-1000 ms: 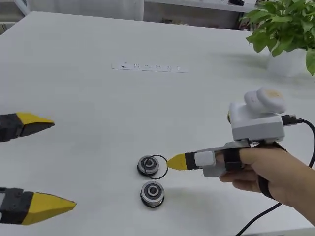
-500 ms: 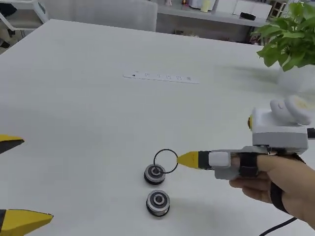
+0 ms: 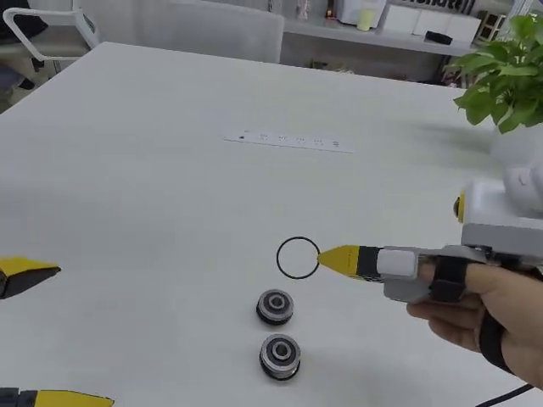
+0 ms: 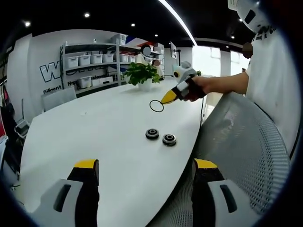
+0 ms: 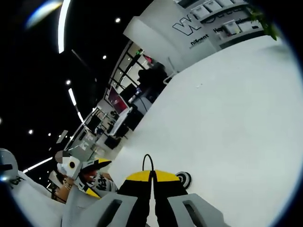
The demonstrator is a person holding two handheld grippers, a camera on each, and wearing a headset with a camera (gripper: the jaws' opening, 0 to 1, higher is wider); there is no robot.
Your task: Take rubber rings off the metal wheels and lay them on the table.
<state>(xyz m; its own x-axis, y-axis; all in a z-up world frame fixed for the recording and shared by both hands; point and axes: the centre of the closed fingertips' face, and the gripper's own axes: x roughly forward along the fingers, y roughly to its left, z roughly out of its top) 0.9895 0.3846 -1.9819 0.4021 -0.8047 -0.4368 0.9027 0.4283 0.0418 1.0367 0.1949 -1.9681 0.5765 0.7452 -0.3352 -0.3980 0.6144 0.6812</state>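
item one, right gripper: mine, jaws pressed together on the rim of one rubber ring. in the right gripper view the black band runs up out of the seam between my two yellow tips. i pinch the edge only, so the loop hangs open beyond the tips and should fall flat when i let go

item two, rubber ring: off any wheel, out past the far wheel and the near wheel, touching neither. in the left gripper view it looks raised off the table; not yet laid down, as i judge it

item three, far wheel: metal, lying flat, hub up, just my side of the ring

item four, near wheel: same kind, just beside the far one and closer to me. each shows a dark outer band; i cannot tell whether either is a ring left to pull

item five, left gripper: mine, jaws spread wide with nothing between them, low by the table edge and well apart from the wheels. kept there, i reckon, so it can come in and steady a wheel for the next pull

item six, table: white, matt, broad, with room to lay the ring beside the wheels. power strip lies on the top, well beyond the ring

item seven, room: potted plant at the far right of the table; white chair at the far left; mesh chair back at my side; shelves with bins along the wall; strip lights on a dark ceiling
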